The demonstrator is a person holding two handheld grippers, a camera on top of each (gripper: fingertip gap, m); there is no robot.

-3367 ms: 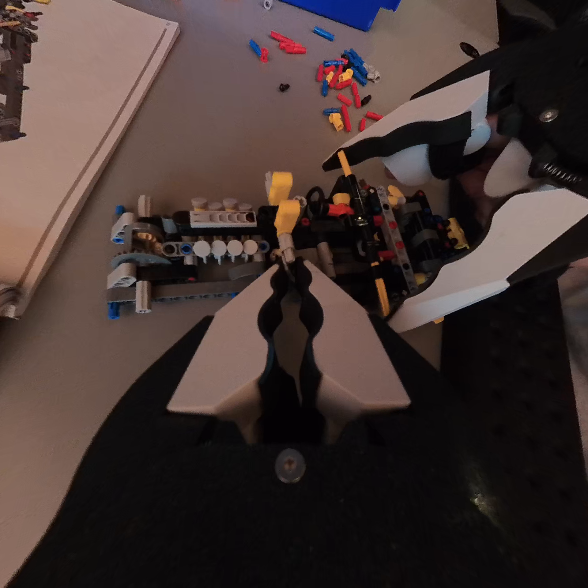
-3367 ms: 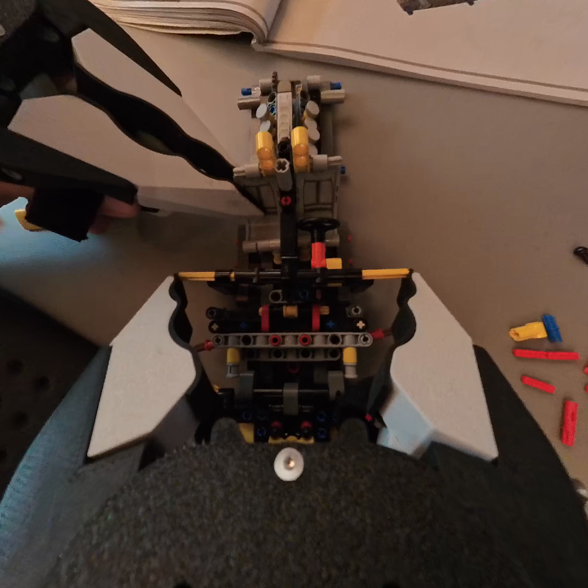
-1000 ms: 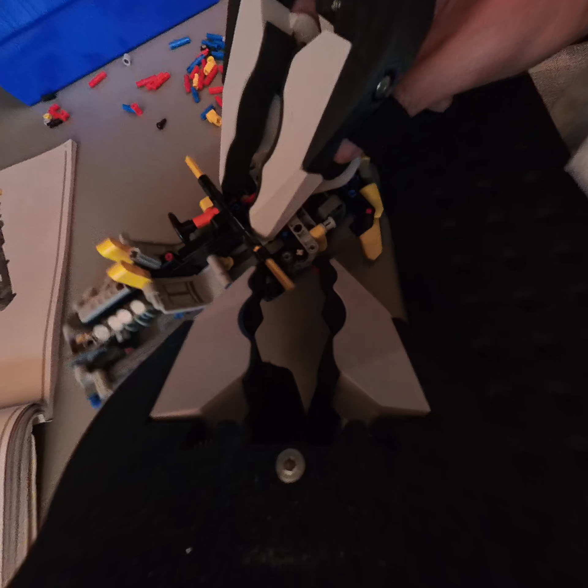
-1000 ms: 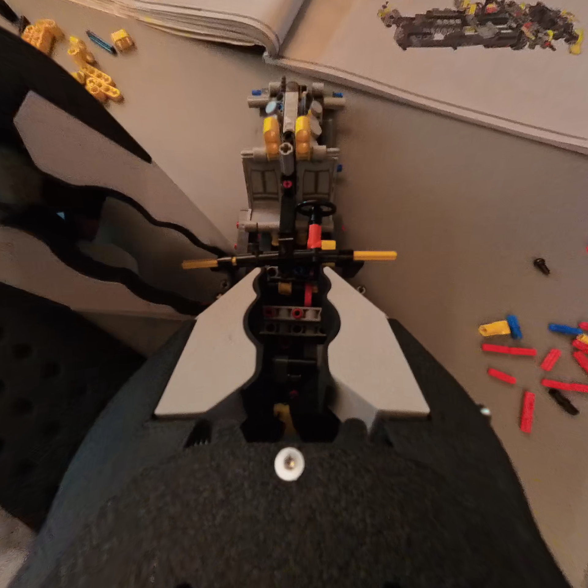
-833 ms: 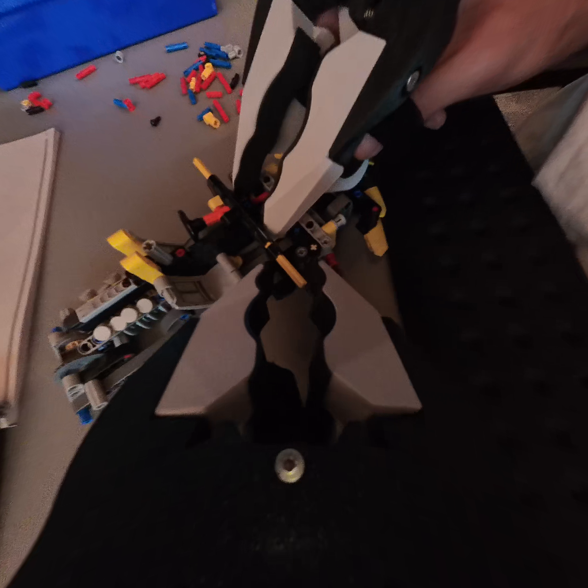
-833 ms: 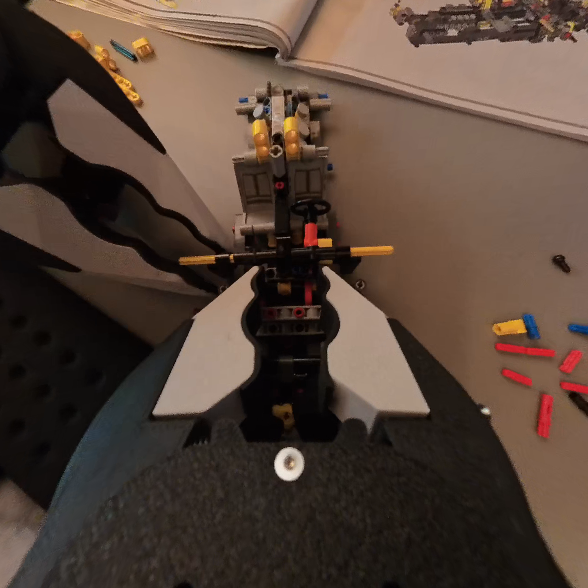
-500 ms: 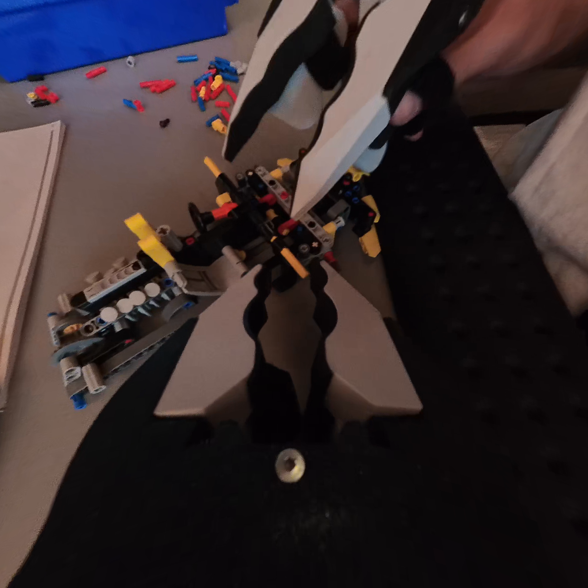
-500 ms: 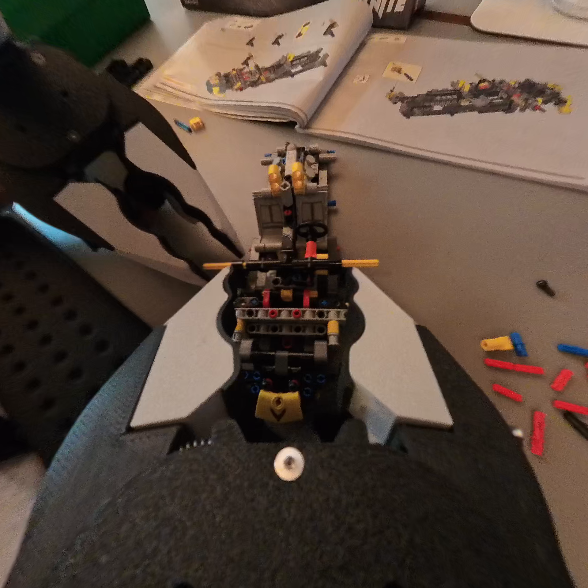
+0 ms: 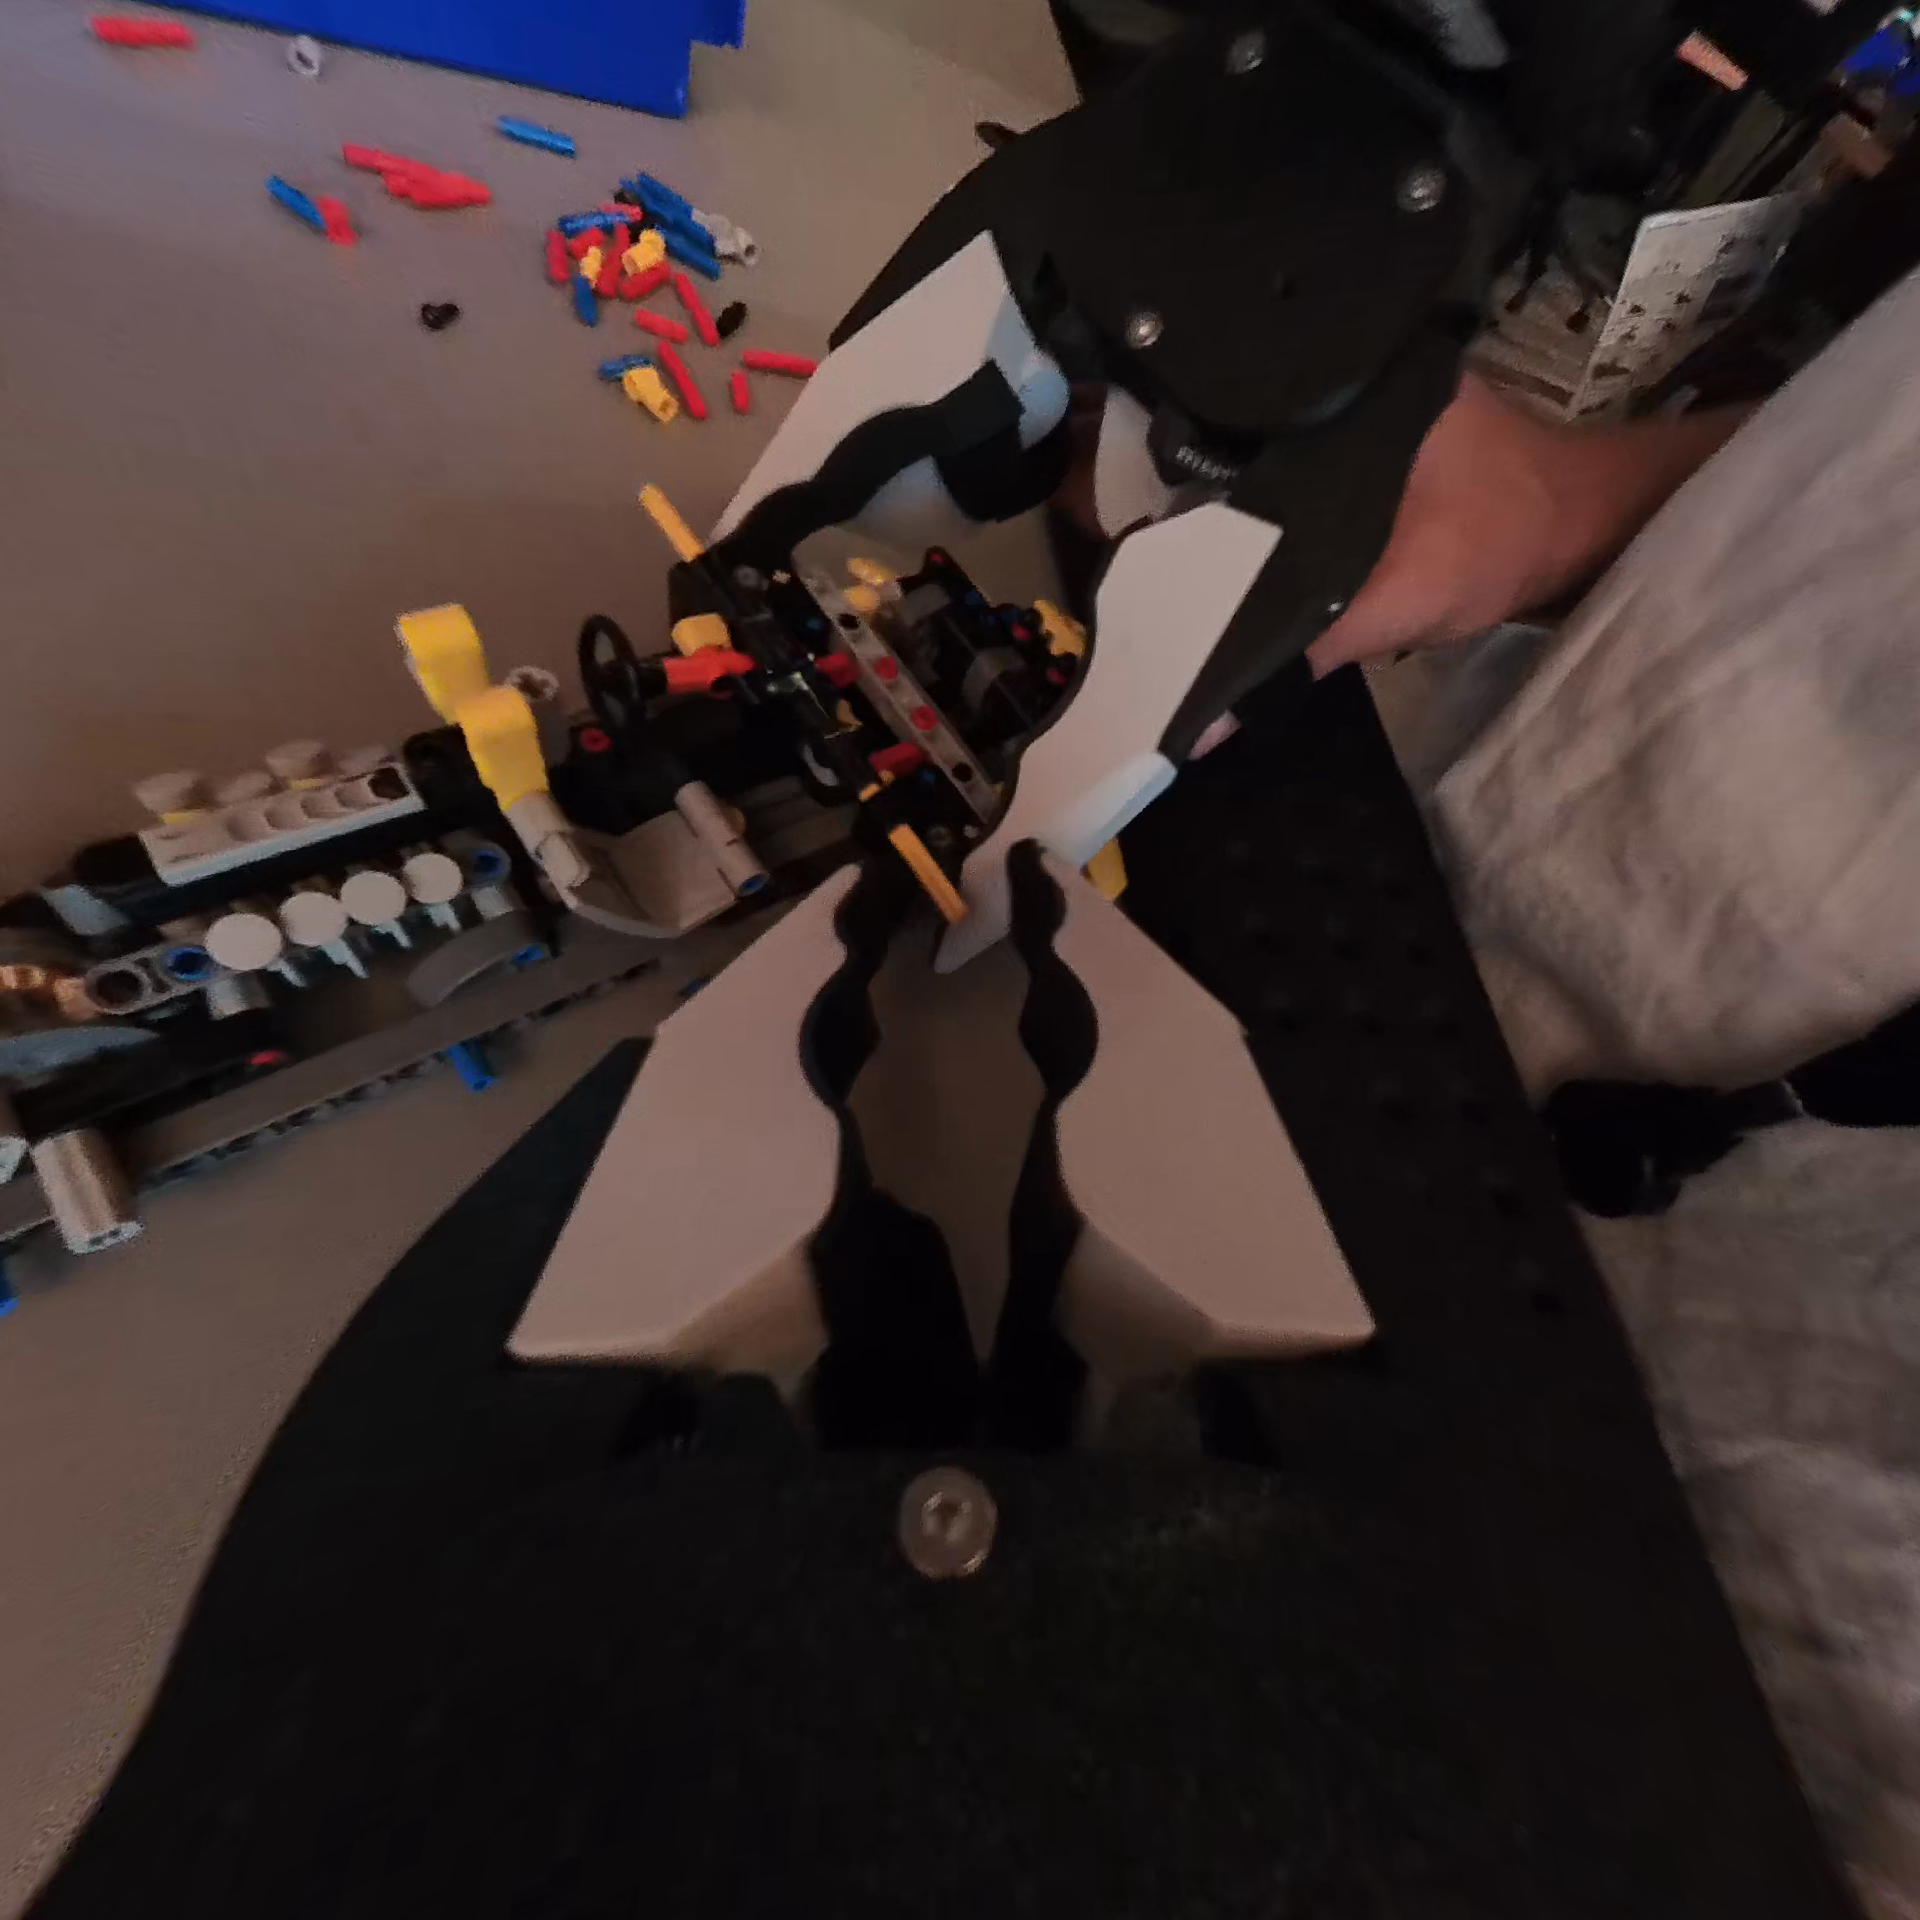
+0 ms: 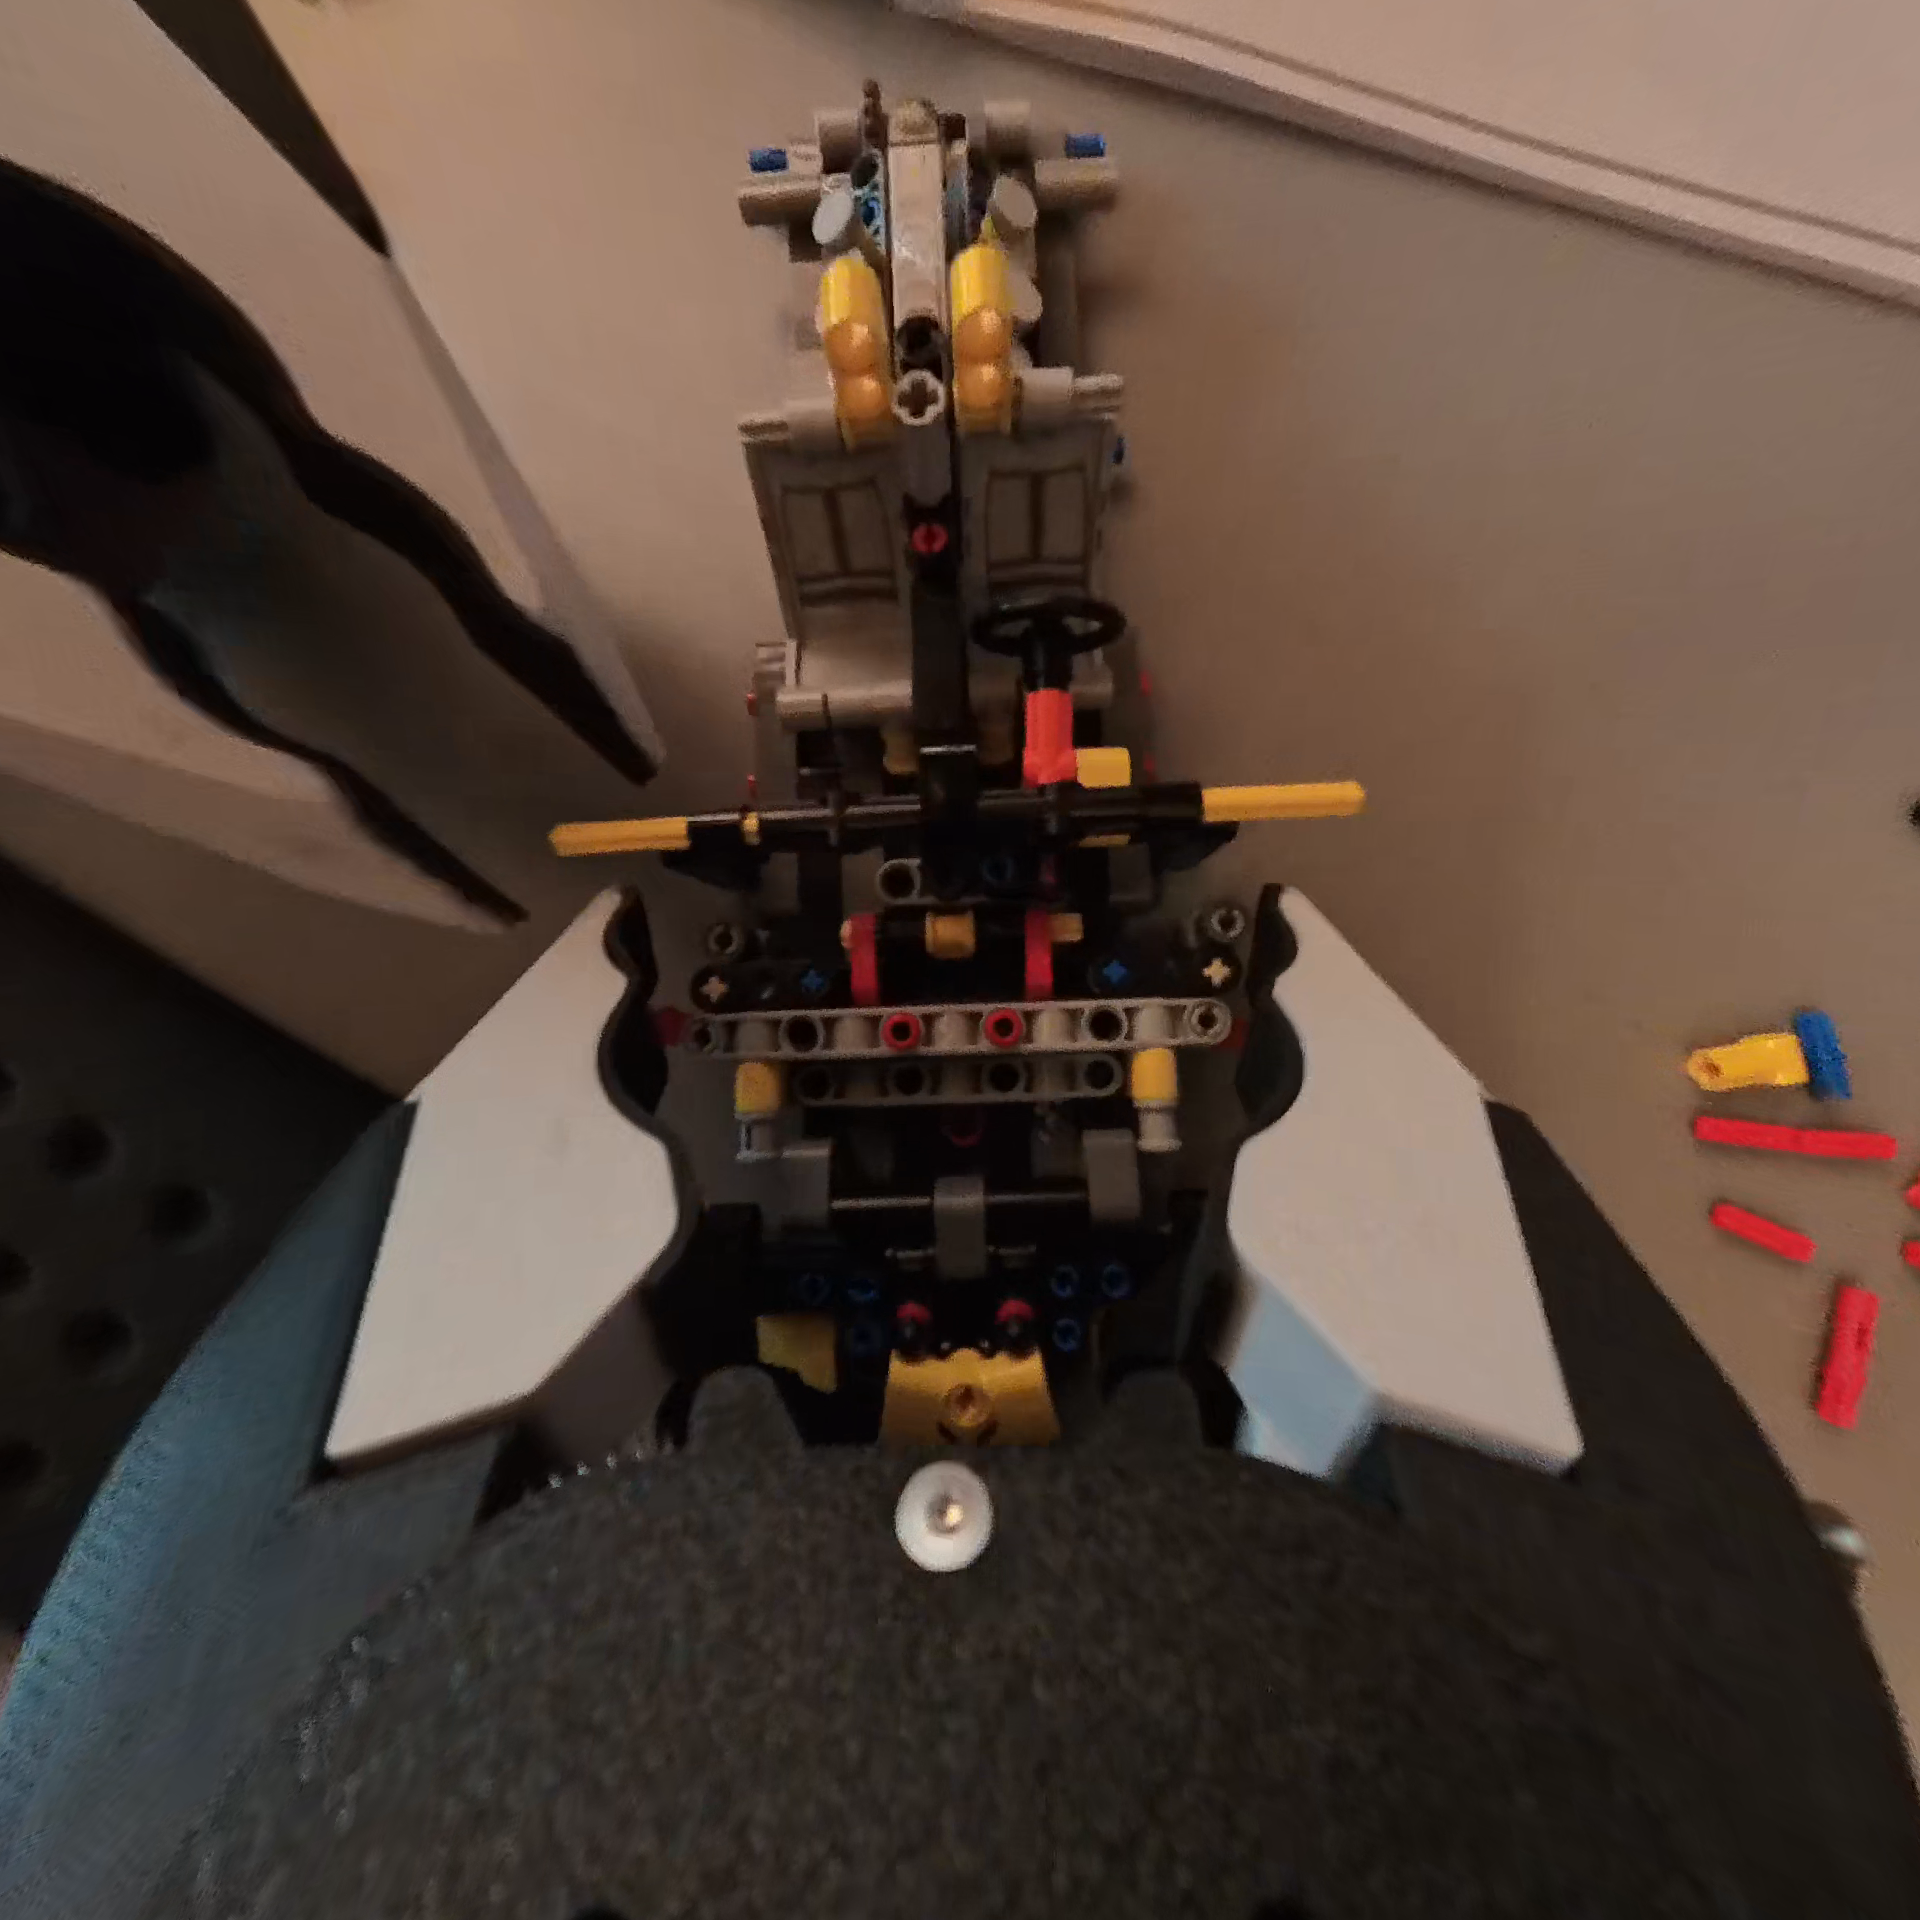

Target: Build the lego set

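Note:
A long lego vehicle model [image 9: 312, 883] lies on the tan table; the right wrist view looks along it from its front end [image 10: 935, 499]. A black cross axle with yellow ends [image 10: 1283, 800] sticks out on both sides. My right gripper [image 10: 948, 902] straddles the model's front with its jaws wide, and the black pads press on both sides of the grey beam. It also shows in the left wrist view [image 9: 831, 748]. My left gripper [image 9: 948, 873] is open, its fingertips on either side of the axle's near yellow end [image 9: 925, 883] without clamping it.
Loose red, blue and yellow pins [image 9: 644, 281] lie behind the model, and more lie to the right [image 10: 1797, 1143]. A blue box [image 9: 520, 31] is at the far edge. An open instruction booklet [image 10: 1455, 83] lies beyond the model. A black perforated mat [image 9: 1351, 935] borders the table. A person's hand [image 9: 1507, 520] holds the right gripper.
The right gripper let go of its narrow hold, widened, and now straddles the model's full front width. The left gripper moved from the yellow seat-side part to the axle's end and opened wider.

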